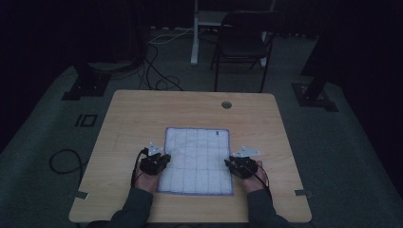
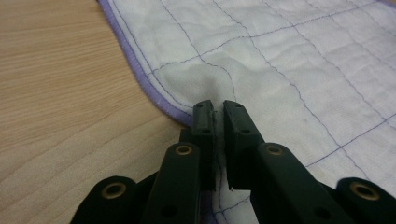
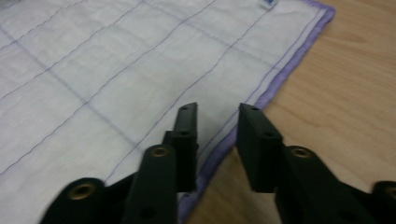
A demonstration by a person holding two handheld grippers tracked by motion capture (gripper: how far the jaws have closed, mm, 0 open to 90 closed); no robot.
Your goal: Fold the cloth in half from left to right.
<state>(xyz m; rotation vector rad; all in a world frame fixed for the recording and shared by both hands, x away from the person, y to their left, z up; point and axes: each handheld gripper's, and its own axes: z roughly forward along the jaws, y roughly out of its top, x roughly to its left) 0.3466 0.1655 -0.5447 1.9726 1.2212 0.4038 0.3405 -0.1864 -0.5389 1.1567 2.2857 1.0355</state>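
Dim room, dark carpet, cables on the floor, a black chair (image 1: 243, 43) past the far edge of the wooden tabletop (image 1: 138, 114). White quilted cloth (image 1: 197, 159) with purple stitched grid and purple hem lies flat on the tabletop, between the two grippers.

Left gripper (image 2: 218, 116): jaws pressed together on a pinch of the cloth just inside its hem. Fabric puckers up into a small ridge right ahead of the tips; hem curves away to the left of the jaws, bare wood beyond it. In the high view the left gripper (image 1: 154, 161) sits at the cloth's left edge, hand behind it.

Right gripper (image 3: 217, 112): jaws part spread, a clear gap between them, nothing pinched. The cloth's purple hem runs up through that gap; cloth lies under and to the left of the left jaw, bare wood under the right jaw. A small blue tag (image 3: 267, 3) sits at the cloth's far edge ahead of the jaws. High view puts the right gripper (image 1: 242, 166) at the cloth's right edge.
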